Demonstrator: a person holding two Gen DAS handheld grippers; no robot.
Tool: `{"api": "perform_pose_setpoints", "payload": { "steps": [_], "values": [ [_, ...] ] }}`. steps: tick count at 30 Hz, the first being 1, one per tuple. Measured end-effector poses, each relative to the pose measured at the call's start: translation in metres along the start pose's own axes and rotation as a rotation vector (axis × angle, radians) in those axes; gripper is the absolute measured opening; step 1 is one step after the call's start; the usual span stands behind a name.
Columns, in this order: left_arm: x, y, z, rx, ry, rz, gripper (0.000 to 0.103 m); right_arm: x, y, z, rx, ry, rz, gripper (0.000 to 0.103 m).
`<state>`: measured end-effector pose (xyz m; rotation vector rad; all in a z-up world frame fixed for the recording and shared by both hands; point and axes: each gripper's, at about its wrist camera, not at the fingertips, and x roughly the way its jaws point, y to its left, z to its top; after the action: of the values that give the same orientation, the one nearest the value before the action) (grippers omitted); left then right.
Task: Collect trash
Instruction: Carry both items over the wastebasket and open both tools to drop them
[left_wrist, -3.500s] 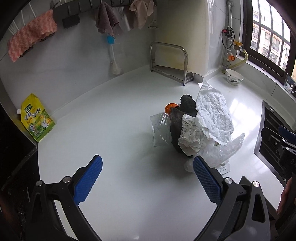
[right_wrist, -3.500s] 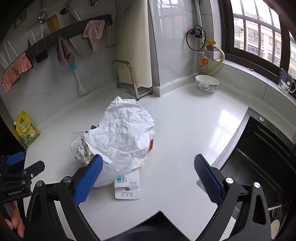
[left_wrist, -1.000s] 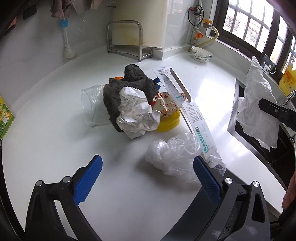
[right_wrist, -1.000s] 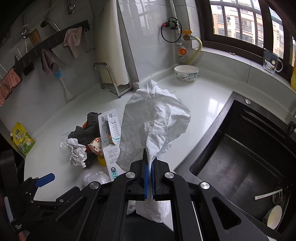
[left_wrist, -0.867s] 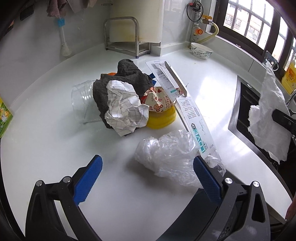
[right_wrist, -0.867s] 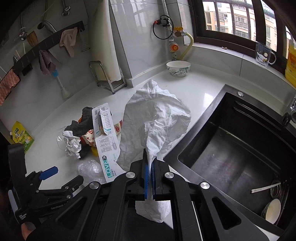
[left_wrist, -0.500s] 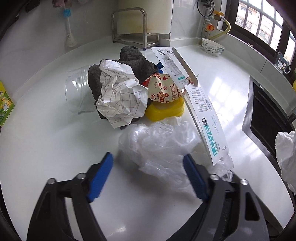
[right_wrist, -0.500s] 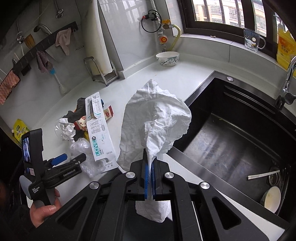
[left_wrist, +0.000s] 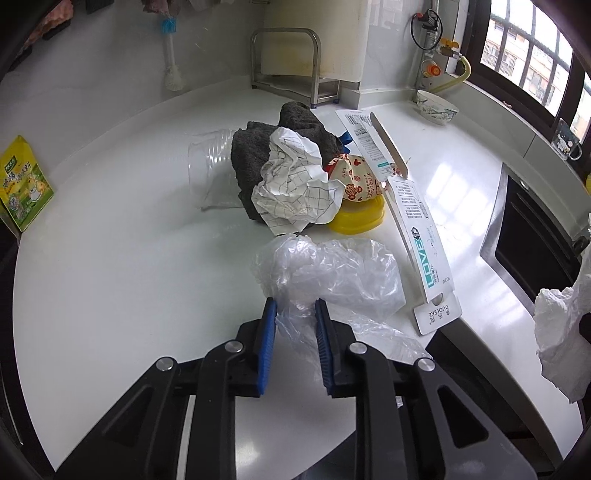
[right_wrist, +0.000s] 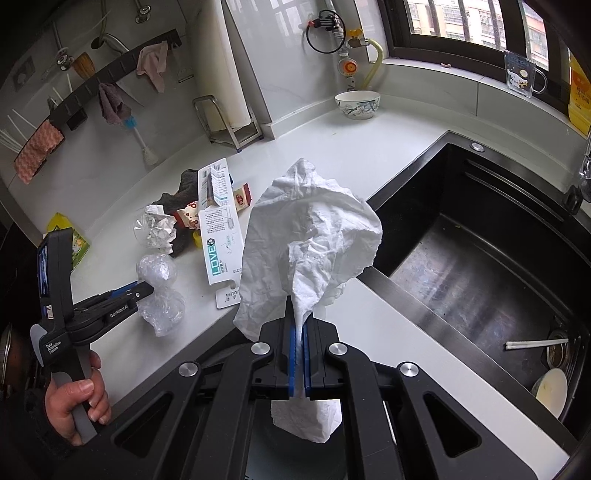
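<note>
My left gripper (left_wrist: 295, 317) points down at the white counter (left_wrist: 110, 277). Its jaws are closing, and a crumpled clear plastic bag (left_wrist: 332, 273) is bunched between the blue pads. Behind the bag lies a trash pile: a dark cloth (left_wrist: 258, 147), checked paper (left_wrist: 295, 188), a snack wrapper (left_wrist: 354, 177), a yellow lid (left_wrist: 358, 218), a clear cup (left_wrist: 210, 166) and a long "LOVE" card package (left_wrist: 417, 229). My right gripper (right_wrist: 299, 332) is shut on a crumpled white paper sheet (right_wrist: 314, 236), held up near the counter's front edge beside the sink. The left gripper (right_wrist: 142, 290) also shows there, on the bag (right_wrist: 159, 273).
A black sink (right_wrist: 480, 258) with dishes in it lies to the right. A bowl (right_wrist: 356, 103) and a metal rack (left_wrist: 288, 62) stand at the back. At the far left leans a green pouch (left_wrist: 22, 184). A person's hand (right_wrist: 77, 402) holds the left gripper's handle.
The left gripper moved in on the clear plastic bag and its jaws narrowed from wide open to close around it. The right gripper carried the white paper further from the pile, toward the sink.
</note>
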<state>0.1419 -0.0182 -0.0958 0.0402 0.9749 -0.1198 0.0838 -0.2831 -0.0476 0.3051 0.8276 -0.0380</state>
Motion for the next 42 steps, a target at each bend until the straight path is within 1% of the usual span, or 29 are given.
{"api": "perform_pose_setpoints", "payload": {
  "steps": [3, 7, 9, 14, 23, 26, 29, 35, 42],
  "values": [
    [-0.022, 0.000, -0.004, 0.011, -0.021, -0.012, 0.021, -0.004, 0.002, -0.002, -0.010, 0.004, 0.026, 0.003],
    [-0.051, -0.007, -0.017, 0.039, -0.045, -0.017, 0.021, -0.007, 0.005, -0.011, -0.041, 0.023, 0.054, 0.003],
    [-0.061, -0.013, -0.026, 0.054, -0.045, -0.022, 0.021, -0.007, 0.006, -0.017, -0.059, 0.036, 0.061, 0.003],
    [-0.072, -0.030, -0.057, 0.086, -0.023, -0.024, 0.021, 0.001, 0.004, -0.042, -0.068, 0.108, 0.089, 0.003],
    [-0.073, -0.059, -0.104, 0.109, 0.024, -0.055, 0.021, -0.001, -0.004, -0.089, -0.086, 0.204, 0.118, 0.003],
    [-0.067, -0.068, -0.117, 0.126, 0.035, -0.047, 0.021, 0.002, -0.005, -0.101, -0.094, 0.230, 0.124, 0.003],
    [-0.058, -0.073, -0.129, 0.128, 0.065, -0.043, 0.021, 0.008, -0.007, -0.112, -0.104, 0.252, 0.126, 0.003],
    [-0.039, -0.076, -0.144, 0.109, 0.119, -0.059, 0.022, 0.023, -0.010, -0.125, -0.097, 0.291, 0.138, 0.003],
    [-0.021, -0.075, -0.155, 0.090, 0.172, -0.056, 0.022, 0.033, -0.013, -0.133, -0.080, 0.326, 0.139, 0.003]
  ]
}}
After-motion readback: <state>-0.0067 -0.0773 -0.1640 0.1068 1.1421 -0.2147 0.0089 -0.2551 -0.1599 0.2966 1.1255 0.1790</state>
